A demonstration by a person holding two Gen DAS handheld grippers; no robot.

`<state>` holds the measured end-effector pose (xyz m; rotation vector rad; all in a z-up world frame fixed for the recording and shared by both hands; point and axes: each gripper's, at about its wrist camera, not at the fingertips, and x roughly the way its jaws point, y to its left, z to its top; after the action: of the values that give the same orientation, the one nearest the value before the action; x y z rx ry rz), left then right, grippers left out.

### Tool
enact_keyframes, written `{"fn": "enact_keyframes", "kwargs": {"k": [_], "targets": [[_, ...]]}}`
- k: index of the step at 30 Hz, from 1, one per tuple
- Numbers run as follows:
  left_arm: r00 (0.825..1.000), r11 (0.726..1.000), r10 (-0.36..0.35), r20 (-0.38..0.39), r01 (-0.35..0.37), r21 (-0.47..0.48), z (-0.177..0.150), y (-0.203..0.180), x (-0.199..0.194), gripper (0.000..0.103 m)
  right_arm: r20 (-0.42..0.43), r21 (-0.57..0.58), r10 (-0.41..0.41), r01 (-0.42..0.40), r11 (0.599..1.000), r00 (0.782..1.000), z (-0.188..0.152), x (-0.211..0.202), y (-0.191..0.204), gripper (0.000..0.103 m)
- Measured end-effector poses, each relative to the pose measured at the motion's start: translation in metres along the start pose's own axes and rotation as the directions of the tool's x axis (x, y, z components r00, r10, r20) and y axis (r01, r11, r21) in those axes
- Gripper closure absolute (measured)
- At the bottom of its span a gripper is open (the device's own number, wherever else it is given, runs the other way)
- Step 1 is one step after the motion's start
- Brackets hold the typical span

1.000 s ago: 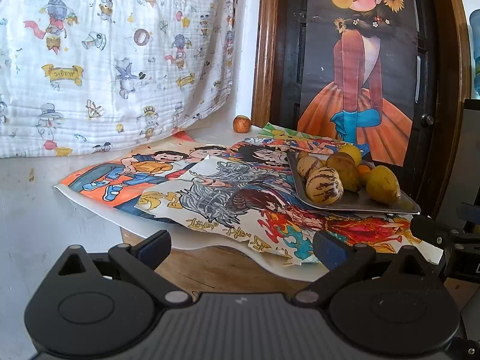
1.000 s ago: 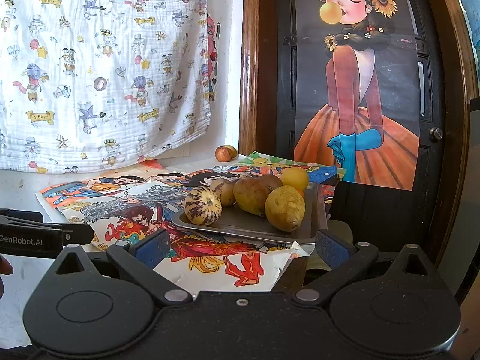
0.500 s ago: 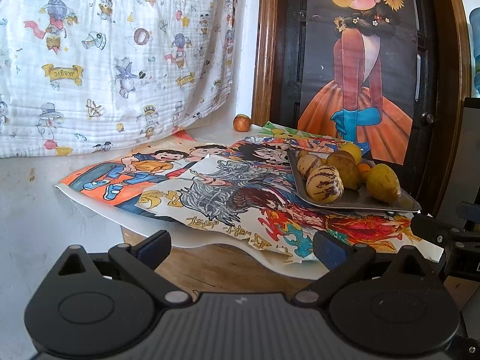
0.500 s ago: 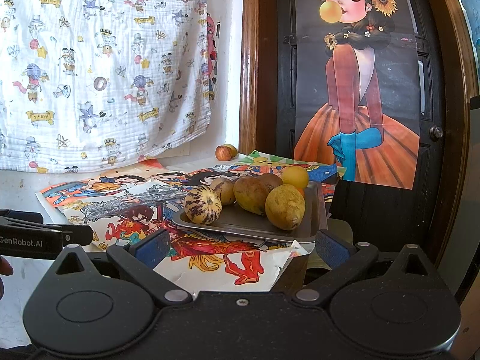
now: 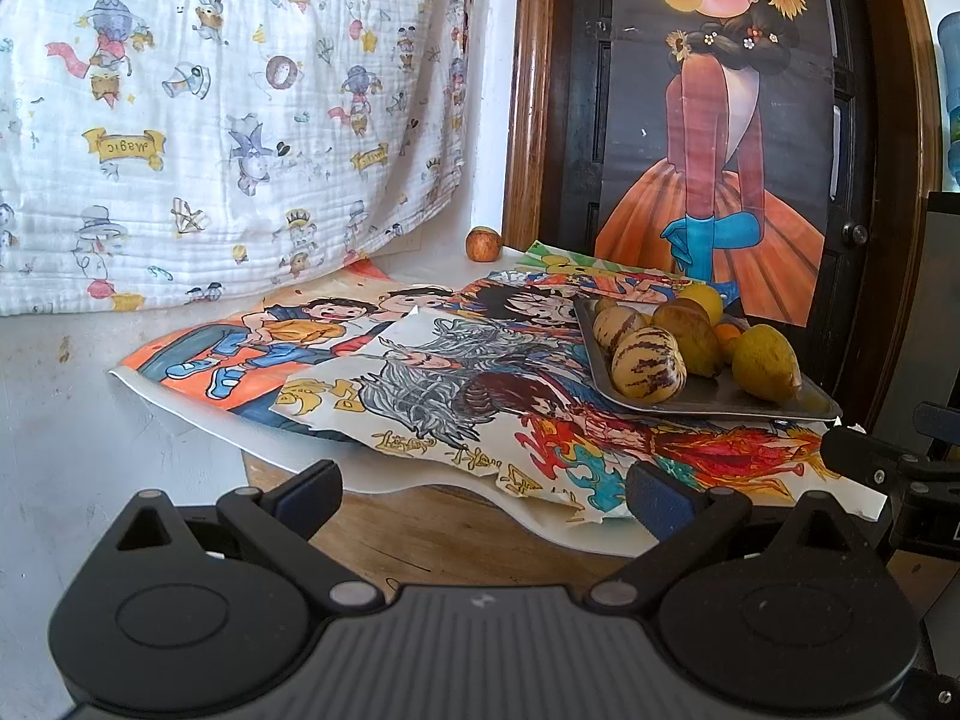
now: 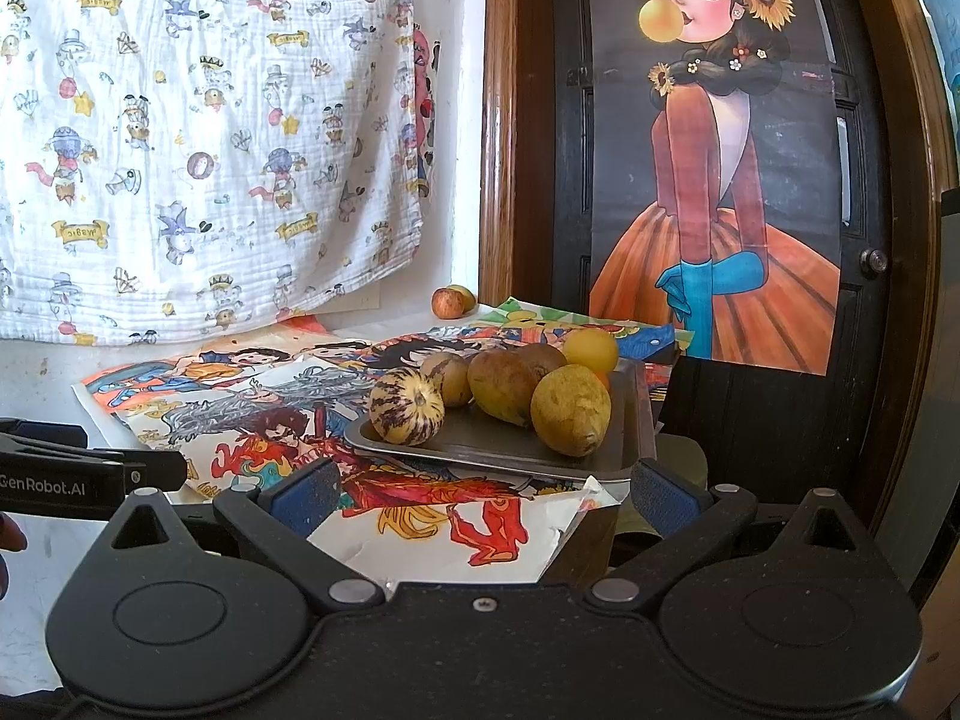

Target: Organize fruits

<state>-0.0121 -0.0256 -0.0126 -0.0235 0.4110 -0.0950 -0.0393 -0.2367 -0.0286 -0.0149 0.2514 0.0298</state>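
A grey metal tray (image 6: 516, 450) sits on colourful drawings at the table's right end. It holds a striped melon (image 6: 406, 406), brown-yellow mangoes (image 6: 570, 410), and a yellow round fruit (image 6: 591, 350). The tray also shows in the left wrist view (image 5: 720, 399). A small apple (image 5: 483, 244) lies apart by the door frame; in the right wrist view (image 6: 448, 302) a second small fruit sits beside it. My left gripper (image 5: 483, 489) is open and empty, short of the drawings. My right gripper (image 6: 483, 489) is open and empty, in front of the tray.
Overlapping drawings (image 5: 420, 384) overhang the table's front edge. A patterned cloth (image 5: 210, 120) hangs on the wall at back left. A dark door with a girl poster (image 6: 714, 180) stands behind the tray. The left gripper's body (image 6: 90, 480) shows at the left in the right wrist view.
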Motion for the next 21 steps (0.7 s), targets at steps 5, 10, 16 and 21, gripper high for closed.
{"fn": "enact_keyframes", "kwargs": {"k": [5,10,16,21], "targets": [[1.000,1.000,-0.001,-0.003,0.001,0.000,-0.0007,-0.0002,0.0005,0.000,-0.001,0.000,0.000,0.000,1.000,1.000,-0.0020,-0.0001,0.0008,0.001],[1.000,1.000,-0.001,-0.005,0.001,-0.001,-0.0010,0.0007,0.0009,0.000,-0.002,0.000,0.000,0.000,1.000,1.000,-0.0014,-0.0002,0.0007,0.001],[1.000,1.000,-0.003,-0.008,0.003,0.000,-0.0016,0.0007,0.0004,0.000,-0.003,0.001,0.000,0.000,1.000,1.000,-0.0014,0.0000,0.0007,0.001],[1.000,1.000,-0.004,-0.009,0.004,0.001,-0.0012,0.0007,0.0006,0.000,-0.002,0.001,0.000,0.000,1.000,1.000,-0.0011,-0.0001,0.0005,0.001]]}}
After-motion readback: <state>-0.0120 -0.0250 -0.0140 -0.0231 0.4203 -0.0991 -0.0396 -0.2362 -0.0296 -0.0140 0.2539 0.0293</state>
